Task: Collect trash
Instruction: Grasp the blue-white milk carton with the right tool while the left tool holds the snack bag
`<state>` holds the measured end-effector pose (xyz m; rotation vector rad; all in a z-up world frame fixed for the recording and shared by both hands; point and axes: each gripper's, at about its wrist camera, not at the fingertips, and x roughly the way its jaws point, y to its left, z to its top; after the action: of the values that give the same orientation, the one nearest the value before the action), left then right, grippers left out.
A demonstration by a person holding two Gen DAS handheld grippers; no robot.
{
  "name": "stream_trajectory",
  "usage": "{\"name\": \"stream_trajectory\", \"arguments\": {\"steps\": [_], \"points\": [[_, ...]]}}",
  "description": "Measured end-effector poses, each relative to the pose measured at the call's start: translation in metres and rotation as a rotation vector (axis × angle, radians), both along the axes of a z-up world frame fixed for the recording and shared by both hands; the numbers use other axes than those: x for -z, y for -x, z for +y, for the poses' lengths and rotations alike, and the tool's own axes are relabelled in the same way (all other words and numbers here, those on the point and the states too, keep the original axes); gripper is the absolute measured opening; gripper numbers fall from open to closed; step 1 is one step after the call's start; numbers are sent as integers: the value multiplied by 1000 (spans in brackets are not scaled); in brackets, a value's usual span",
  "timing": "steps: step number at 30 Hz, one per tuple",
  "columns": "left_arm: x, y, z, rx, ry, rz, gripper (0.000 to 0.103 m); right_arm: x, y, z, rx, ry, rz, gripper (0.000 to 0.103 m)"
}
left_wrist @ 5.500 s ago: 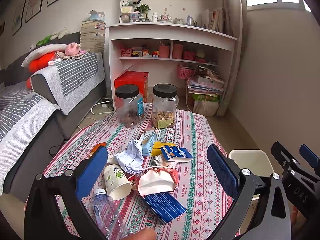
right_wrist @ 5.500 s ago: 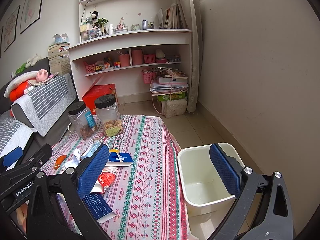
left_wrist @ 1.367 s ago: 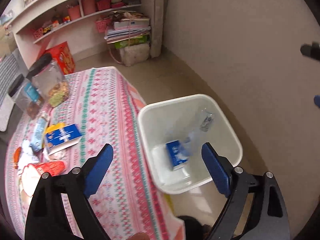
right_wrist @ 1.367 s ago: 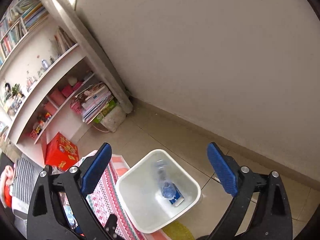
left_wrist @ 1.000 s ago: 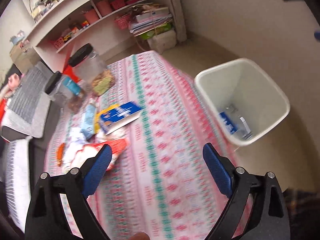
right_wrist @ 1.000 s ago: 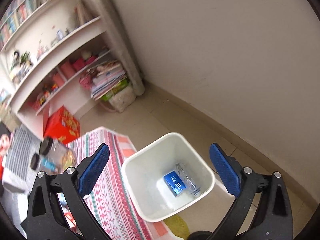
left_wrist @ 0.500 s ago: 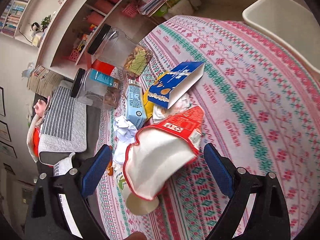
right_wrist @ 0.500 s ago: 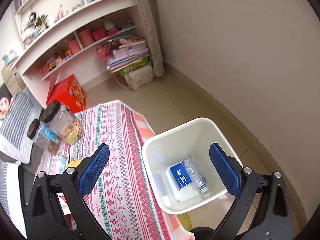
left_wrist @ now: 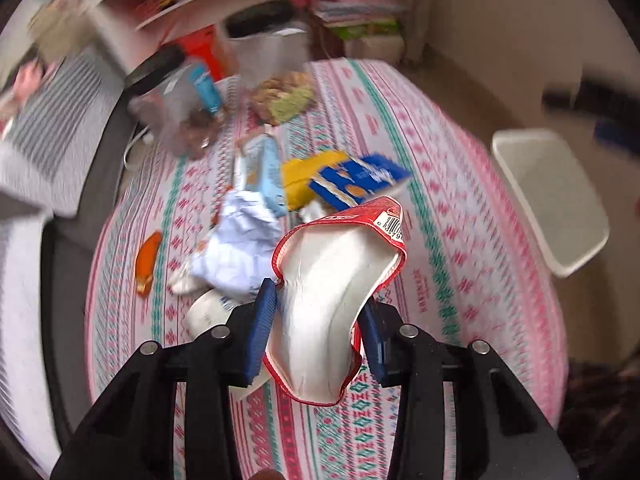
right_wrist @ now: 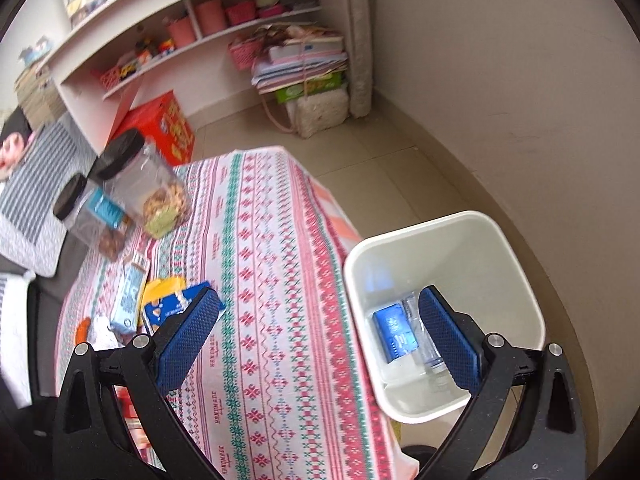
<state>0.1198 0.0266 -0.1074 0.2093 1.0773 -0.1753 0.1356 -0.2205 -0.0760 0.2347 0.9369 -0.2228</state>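
We see the white bin standing on the floor just beside the tabletop, and in it lie two things: a blue packet and a clear plastic bottle side by side on its bottom. Two clear jars with black lids stand at the far end of the tabletop: the nut jar holds pale nuts, the labelled jar darker ones. Our left gripper is closing its jaws on the red-edged snack bag, whose white inside gapes toward the camera; the blue pads press its sides. Behind it the remaining trash lies in a heap: one crumpled white paper, one pale blue carton, one yellow packet, one blue biscuit box, one paper cup on its side, and one orange wrapper a little apart. Our right gripper hangs over the tabletop's edge and the bin with jaws wide and nothing between them. A red box sits on the floor below the shelves.
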Motion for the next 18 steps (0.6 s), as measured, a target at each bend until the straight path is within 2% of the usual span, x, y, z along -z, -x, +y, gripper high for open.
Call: {"name": "stream_trajectory", "arguments": {"steps": [4,6,9,11,16,18], "points": [[-29,1,42,-114,212,-9,40,31,-17,35,-86,51,77,96],[-40,0,64,-167,310,-21,40,45,-23,51,-138,25,118,96],[-53,4,94,-234,425,-41,40,64,-29,69,-182,-147,168,96],[-60,6,110,-253,468,-58,40,77,-34,78,-182,-295,197,96],[-68,13,128,-270,483,-80,40,127,-53,89,-32,-629,261,95],[-67,15,133,-274,479,-78,41,137,-60,94,8,-673,253,95]]}}
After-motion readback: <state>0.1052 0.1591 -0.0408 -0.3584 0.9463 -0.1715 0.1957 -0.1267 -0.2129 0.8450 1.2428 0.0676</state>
